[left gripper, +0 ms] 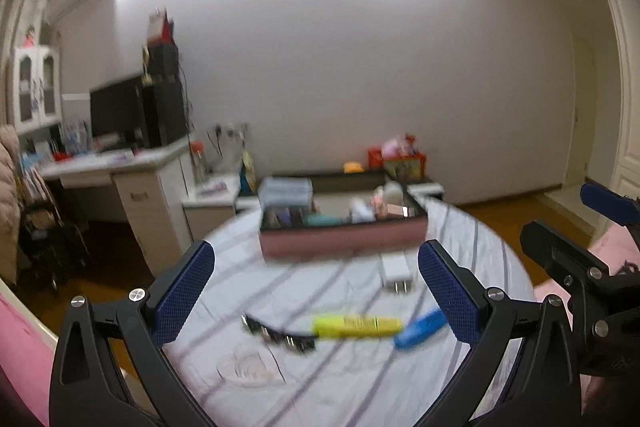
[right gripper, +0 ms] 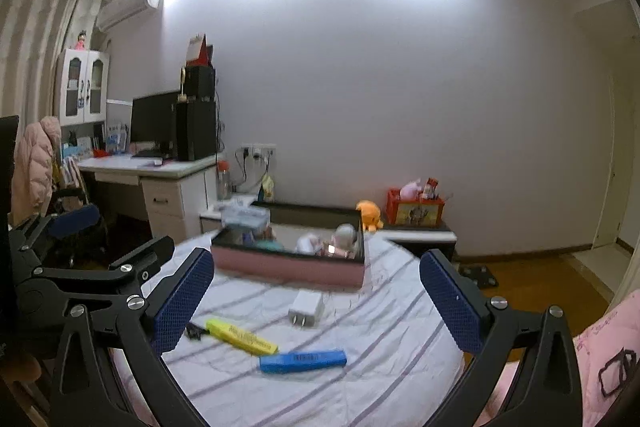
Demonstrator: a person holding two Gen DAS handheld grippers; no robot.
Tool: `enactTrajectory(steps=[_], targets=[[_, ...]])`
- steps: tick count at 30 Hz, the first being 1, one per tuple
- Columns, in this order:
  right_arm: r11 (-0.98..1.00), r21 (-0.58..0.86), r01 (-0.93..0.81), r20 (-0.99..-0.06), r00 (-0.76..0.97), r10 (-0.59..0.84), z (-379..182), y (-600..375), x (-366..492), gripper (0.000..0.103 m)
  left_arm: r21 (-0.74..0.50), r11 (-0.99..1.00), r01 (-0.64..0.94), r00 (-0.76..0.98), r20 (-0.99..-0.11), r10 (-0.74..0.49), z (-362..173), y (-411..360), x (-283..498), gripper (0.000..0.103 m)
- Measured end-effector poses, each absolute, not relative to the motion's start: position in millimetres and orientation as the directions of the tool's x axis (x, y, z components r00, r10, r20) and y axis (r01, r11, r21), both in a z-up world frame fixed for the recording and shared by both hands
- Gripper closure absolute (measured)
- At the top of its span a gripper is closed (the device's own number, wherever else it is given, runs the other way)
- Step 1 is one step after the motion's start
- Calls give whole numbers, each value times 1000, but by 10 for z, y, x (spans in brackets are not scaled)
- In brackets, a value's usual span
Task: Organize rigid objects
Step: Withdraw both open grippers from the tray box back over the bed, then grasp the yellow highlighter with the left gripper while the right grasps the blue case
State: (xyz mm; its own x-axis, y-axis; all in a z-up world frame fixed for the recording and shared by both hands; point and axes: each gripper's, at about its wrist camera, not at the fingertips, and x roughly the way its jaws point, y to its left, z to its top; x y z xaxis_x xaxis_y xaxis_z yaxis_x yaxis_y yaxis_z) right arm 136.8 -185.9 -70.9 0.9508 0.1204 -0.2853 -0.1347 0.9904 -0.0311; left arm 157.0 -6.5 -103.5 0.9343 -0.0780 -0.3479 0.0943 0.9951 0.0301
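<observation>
A yellow highlighter (right gripper: 241, 337) and a blue highlighter (right gripper: 303, 361) lie on the striped bed sheet (right gripper: 360, 327), with a black hair clip (left gripper: 278, 335) beside them and a white charger plug (right gripper: 306, 309) further back. The same yellow highlighter (left gripper: 356, 325), blue highlighter (left gripper: 420, 329) and plug (left gripper: 396, 271) show blurred in the left wrist view. A pink storage box (right gripper: 288, 265) with small items stands at the far side. My left gripper (left gripper: 316, 291) is open above the items, holding nothing. My right gripper (right gripper: 316, 303) is open wide, also with nothing in it.
The pink box (left gripper: 344, 241) has a clear plastic case (left gripper: 285, 191) on its left end. A desk with a monitor (right gripper: 154, 119) stands at the left, a low cabinet with toys (right gripper: 416, 209) behind the bed, and a pink quilt (right gripper: 600, 347) at the right.
</observation>
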Motion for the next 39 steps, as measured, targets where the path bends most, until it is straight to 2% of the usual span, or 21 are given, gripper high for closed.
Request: enactTrajectory(steps=[6,9,20,27,28,29,33,35,36,38,39], targets=[[989,-8,-147,-438,890,129,-1233,-1835,1595,0,23,991,134,842,-531,-101,-1633,-39,1812,0],[990,13,-142,-505,854,130,-1480,-1844,1712,0,-5,990,142,805,-581,-118,-1860,10,1889,0],[990,48,-135,-709,693,129,-2115,-1739,2230,0,-1,997,83,740,-670,-62,-2230,241,2170,0],[974,158,-162,-741,633,226,-2201,-1705,2376,0,17,998,60,735,-678,-33,-2271,308,2289,0],[974,162,-160,-741,631,228,-2216,-1705,2412,2,15,998,64,732,-680,-37,-2275,314,2300,0],[974,160,-159,-744,629,225,-2221,-1703,2445,9,9,998,69,731,-681,-44,-2280,318,2315,0],[985,100,-139,-760,629,166,-2233,-1637,2582,26,11,997,74,726,-686,-47,-2296,303,2355,0],[987,78,-143,-760,632,152,-2220,-1627,2634,45,16,997,78,722,-691,-46,-2299,276,2382,0],[987,67,-143,-762,632,143,-2216,-1645,2650,50,15,997,80,723,-689,-47,-2295,266,2394,0],[988,64,-140,-762,632,139,-2206,-1735,2670,67,9,996,92,725,-686,-61,-2276,220,2408,0],[988,70,-137,-764,630,142,-2202,-1788,2675,69,8,995,100,727,-683,-68,-2270,192,2416,0]])
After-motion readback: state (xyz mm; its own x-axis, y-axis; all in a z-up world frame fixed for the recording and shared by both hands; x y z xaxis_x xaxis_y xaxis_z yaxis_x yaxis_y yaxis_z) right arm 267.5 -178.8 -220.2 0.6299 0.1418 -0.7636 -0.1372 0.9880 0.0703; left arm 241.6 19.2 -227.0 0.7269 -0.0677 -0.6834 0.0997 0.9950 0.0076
